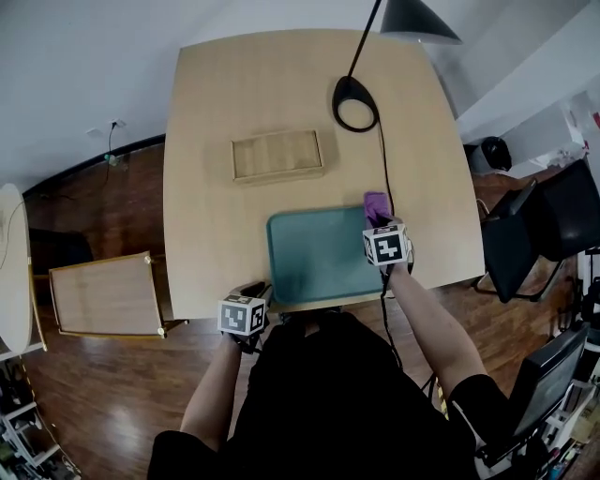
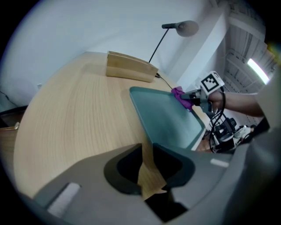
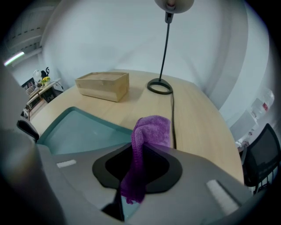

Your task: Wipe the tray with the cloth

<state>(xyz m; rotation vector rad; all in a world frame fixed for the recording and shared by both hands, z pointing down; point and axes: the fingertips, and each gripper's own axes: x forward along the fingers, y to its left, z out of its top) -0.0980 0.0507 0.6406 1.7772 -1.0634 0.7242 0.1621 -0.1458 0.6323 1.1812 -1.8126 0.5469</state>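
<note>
Right gripper view: cloth (image 3: pixel 151 132) in jaws

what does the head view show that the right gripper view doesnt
Head view only: the person's arms and a low wooden stand on the floor. Right gripper view only: the purple cloth pinched in the jaws of the right gripper. Both: teal tray, wooden box, lamp, table.

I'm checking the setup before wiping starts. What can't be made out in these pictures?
Left gripper: a corner of the tray reaches its jaws; the left gripper view does not show whether they pinch the rim.
Cloth: mostly hidden under the right gripper, which clamps it; head view.
Lamp: shade cut off by the top edge; right gripper view.
</note>
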